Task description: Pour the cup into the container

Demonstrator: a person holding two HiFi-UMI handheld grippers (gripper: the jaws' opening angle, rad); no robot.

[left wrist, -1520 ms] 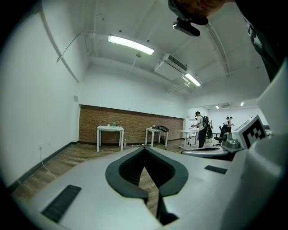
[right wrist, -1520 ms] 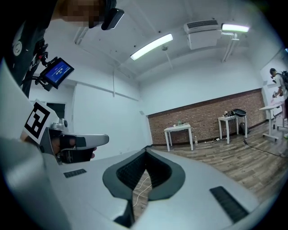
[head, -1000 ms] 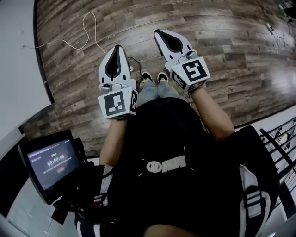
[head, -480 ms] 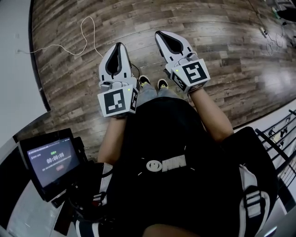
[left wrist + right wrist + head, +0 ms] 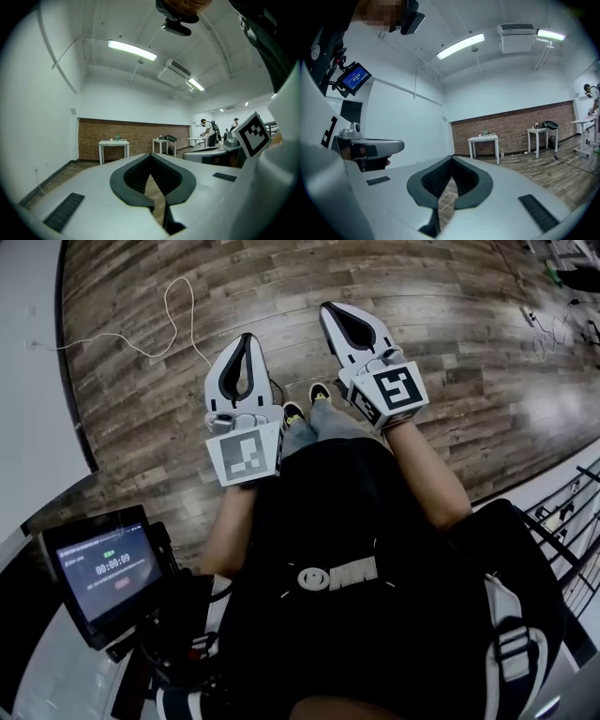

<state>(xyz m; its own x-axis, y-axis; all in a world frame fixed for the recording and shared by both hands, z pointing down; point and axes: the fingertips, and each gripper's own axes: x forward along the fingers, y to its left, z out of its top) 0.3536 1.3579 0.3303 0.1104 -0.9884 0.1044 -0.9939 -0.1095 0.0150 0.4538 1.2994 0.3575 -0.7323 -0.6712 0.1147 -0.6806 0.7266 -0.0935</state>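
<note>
No cup or container shows clearly in any view. I hold both grippers out level in front of the body, over a wooden floor [image 5: 450,324]. The left gripper [image 5: 247,337] is shut, its dark pads meeting at the tips with nothing between them, as the left gripper view [image 5: 151,154] confirms. The right gripper [image 5: 328,306] is also shut and empty, and its tips meet in the right gripper view [image 5: 452,157]. Far ahead, against a brick wall, stands a white table [image 5: 483,138] with a few small items on it; it appears too in the left gripper view [image 5: 114,143].
A white cable [image 5: 178,306] loops on the floor by the white wall [image 5: 28,381]. A small screen [image 5: 103,568] hangs at the person's left hip. A second table [image 5: 541,130] stands further right; people [image 5: 208,130] work at far tables. A dark rack [image 5: 572,512] is at right.
The person has stepped across the floor: the shoes have shifted and the floor and cable have slid in the head view. Both grippers stay shut; the left one sits slightly lower.
</note>
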